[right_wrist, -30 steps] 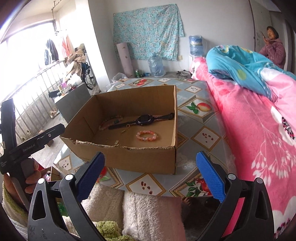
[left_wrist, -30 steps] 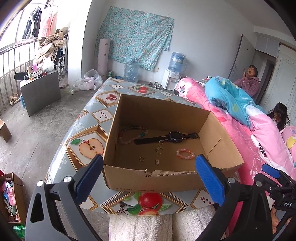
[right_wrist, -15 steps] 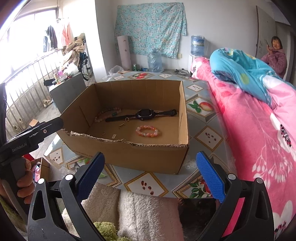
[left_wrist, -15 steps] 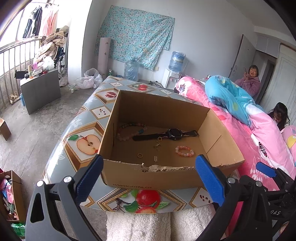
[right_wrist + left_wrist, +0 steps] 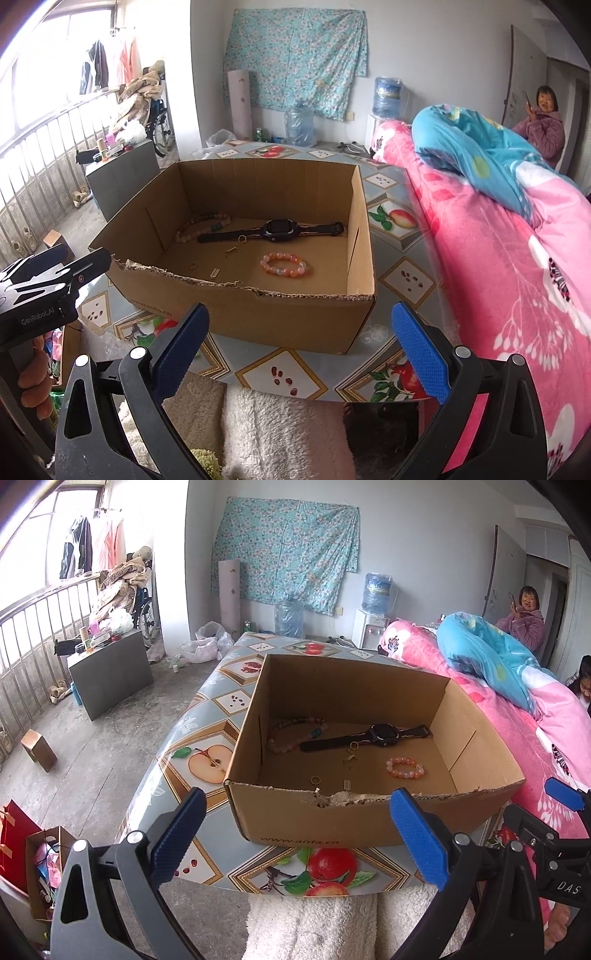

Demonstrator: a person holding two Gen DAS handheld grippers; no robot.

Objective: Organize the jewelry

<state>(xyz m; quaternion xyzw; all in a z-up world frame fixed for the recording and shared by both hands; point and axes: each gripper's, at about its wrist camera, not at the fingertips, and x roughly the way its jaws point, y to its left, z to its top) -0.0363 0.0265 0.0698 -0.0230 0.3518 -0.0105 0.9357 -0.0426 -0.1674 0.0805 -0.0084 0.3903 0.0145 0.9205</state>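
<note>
Both grippers, left (image 5: 297,836) and right (image 5: 299,354), hovered wide apart, empty, short of cardboard box (image 5: 295,314). Watch (image 5: 279,229), pink bracelet (image 5: 283,265), maybe rings lay inside. Box sat on fruit-print table (image 5: 207,716), beside pink bedding (image 5: 498,258).

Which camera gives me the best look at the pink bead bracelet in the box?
The right wrist view: the pink bead bracelet lies whole on the floor of the box, large and near the frame's middle, clear of the watch. The left wrist view also shows the bracelet unobstructed, but smaller and flatter.
</note>
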